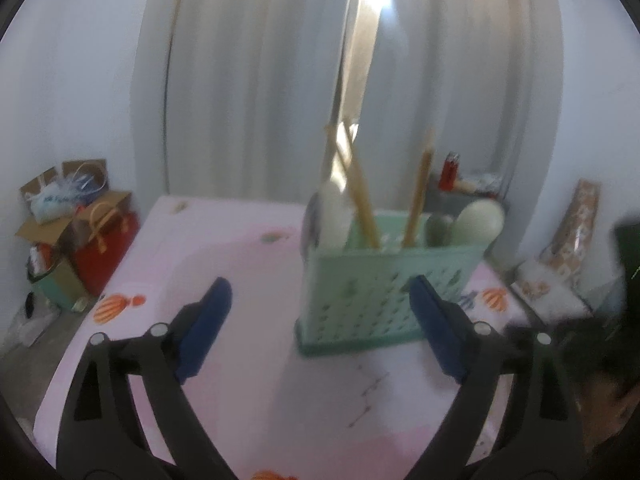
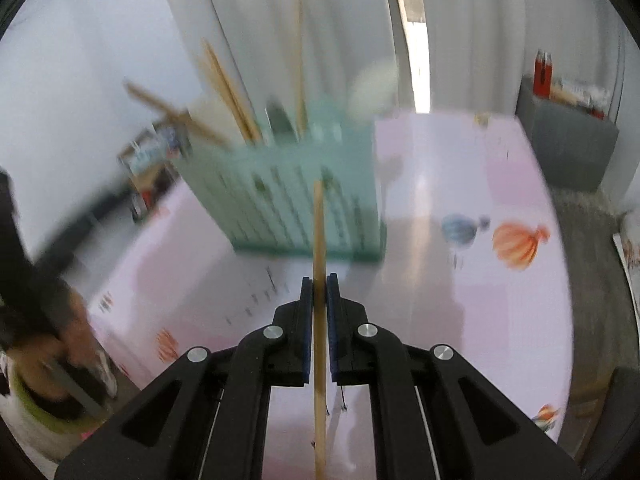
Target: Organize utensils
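A mint-green perforated utensil holder [image 1: 384, 292] stands on the pink table [image 1: 224, 248], with wooden chopsticks [image 1: 362, 196] and pale spoons [image 1: 480, 222] upright in it. My left gripper [image 1: 320, 304] is open wide just in front of the holder, nothing between its blue pads. In the right wrist view the holder [image 2: 296, 204] is ahead and blurred. My right gripper [image 2: 319, 292] is shut on a single wooden chopstick [image 2: 319, 320], which runs lengthwise between the pads and points toward the holder.
Cardboard boxes and a red bag [image 1: 100, 240] sit on the floor left of the table. A grey cabinet [image 2: 568, 148] with a red bottle [image 2: 542, 74] stands at the back right. A person's sleeve and hand [image 2: 48, 312] are at the left edge. White curtains hang behind.
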Demonstrator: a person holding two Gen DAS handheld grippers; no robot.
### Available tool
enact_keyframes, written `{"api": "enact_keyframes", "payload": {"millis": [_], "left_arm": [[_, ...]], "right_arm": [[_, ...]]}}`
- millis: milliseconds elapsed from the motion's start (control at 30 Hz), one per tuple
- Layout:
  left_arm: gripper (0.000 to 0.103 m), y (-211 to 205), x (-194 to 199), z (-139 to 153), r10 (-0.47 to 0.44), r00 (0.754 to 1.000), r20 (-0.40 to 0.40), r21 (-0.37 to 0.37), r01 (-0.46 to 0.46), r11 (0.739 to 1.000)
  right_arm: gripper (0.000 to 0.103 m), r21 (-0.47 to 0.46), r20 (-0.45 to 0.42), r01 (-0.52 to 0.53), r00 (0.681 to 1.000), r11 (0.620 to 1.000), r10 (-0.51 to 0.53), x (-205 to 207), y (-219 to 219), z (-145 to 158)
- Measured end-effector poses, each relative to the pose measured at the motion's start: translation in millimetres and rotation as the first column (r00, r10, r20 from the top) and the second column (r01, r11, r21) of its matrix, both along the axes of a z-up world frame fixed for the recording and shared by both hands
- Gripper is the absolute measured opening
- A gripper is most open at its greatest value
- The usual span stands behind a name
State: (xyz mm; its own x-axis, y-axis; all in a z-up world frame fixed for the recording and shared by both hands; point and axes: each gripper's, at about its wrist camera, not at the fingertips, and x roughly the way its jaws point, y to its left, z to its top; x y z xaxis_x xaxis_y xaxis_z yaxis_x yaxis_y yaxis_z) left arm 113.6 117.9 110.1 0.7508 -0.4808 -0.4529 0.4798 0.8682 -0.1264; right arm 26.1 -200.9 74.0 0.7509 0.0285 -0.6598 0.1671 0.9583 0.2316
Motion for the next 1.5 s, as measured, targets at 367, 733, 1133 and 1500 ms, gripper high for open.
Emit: {"api": "enact_keyframes", "payload": {"millis": [367, 733, 1133, 1500], "left_arm": [[0.093, 5.5, -5.8, -16.9, 0.075, 0.996, -0.041, 0.086, -0.071, 0.994], [0.094, 11.8, -4.7, -19.9, 0.122, 0.991, -0.047, 0.104, -0.117, 0.988], [0.094, 13.4, 1.3, -23.8, 0.078, 0.995, -0.065, 0.055, -0.074, 0.996], [0.094, -0.6, 20.7, -31.4, -0.128, 0.991, -0.049, -0.034, 0.126, 0.991]], "right_arm": [[0.007, -0.121, 0.411, -0.029, 0.909, 0.992, 0.077, -5.8, 3.5, 149.6], [0.007, -0.209, 0.473, -0.013, 0.874, 0.978, 0.113, 43.5, 14.7, 178.2], [0.027, -0.274, 0.194, -0.012, 0.979, 0.962, 0.068, 96.0, 9.0, 86.9], [0.073, -0.131, 0.349, -0.017, 0.935, 0.991, 0.062, -2.9, -43.7, 77.2]]}}
